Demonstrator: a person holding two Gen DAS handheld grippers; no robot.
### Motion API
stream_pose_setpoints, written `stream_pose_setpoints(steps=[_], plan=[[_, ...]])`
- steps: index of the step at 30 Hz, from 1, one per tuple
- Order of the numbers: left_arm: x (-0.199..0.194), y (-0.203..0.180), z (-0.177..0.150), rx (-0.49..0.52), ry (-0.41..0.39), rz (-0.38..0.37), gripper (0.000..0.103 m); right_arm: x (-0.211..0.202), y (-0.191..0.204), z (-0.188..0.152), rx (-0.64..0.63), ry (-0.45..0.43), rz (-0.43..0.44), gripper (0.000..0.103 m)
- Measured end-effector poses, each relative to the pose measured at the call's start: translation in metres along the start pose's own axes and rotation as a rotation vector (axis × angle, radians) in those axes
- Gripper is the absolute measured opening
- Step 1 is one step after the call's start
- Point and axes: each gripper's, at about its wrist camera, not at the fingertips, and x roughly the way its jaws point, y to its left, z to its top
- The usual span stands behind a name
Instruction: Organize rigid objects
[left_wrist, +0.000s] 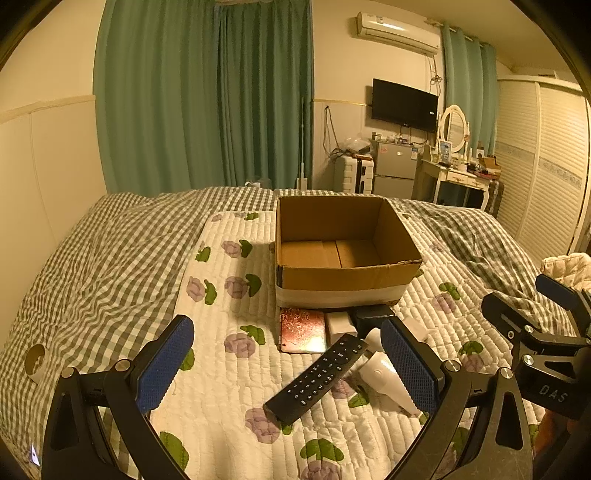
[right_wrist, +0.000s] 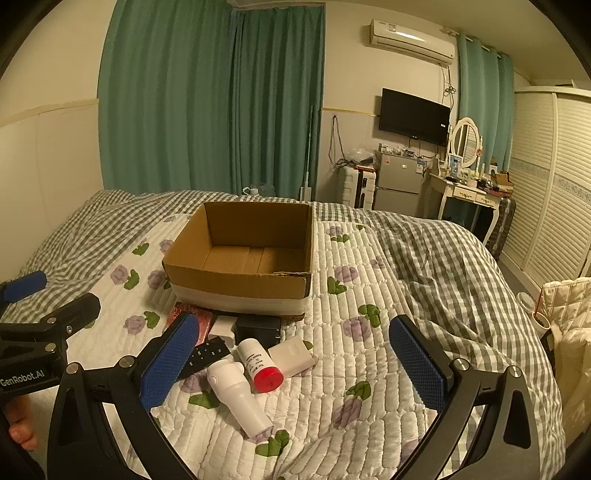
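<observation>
Both grippers, left (left_wrist: 288, 365) and right (right_wrist: 293, 363), spread empty at lower frame; crowded remote (left_wrist: 317, 378) and bottle (right_wrist: 260, 365) risk being knocked during pickup.

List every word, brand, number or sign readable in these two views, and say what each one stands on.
"DAS" on the black body of the right tool, seen from the left wrist.
"GenRobot.AI" on the black body of the left tool, seen from the right wrist.
Print on the red-capped bottle: too small to read.
Key markings on the remote control: too small to read.
Lettering on the air conditioner: blurred, unreadable.
</observation>
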Motion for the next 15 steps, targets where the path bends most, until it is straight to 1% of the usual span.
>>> stream_pose_setpoints(steps=[3, 7, 11, 15], plan=[[0.001, -0.001, -0.001, 0.008, 0.000, -0.005, 0.103, 0.001, 0.000, 0.001, 0.002, 0.003, 0.001, 0.103], [0.017, -0.001, -0.008, 0.010, 0.038, -0.011, 0.103, 0.008, 0.000, -0.001, -0.002, 0.028, -0.003, 0.103], [0.047, 0.000, -0.024, 0.011, 0.123, -0.019, 0.103, 0.027, -0.001, -0.010, -0.011, 0.092, -0.008, 0.103], [0.080, -0.006, -0.045, 0.038, 0.221, -0.030, 0.102, 0.055, -0.006, -0.024, 0.010, 0.188, 0.003, 0.103]])
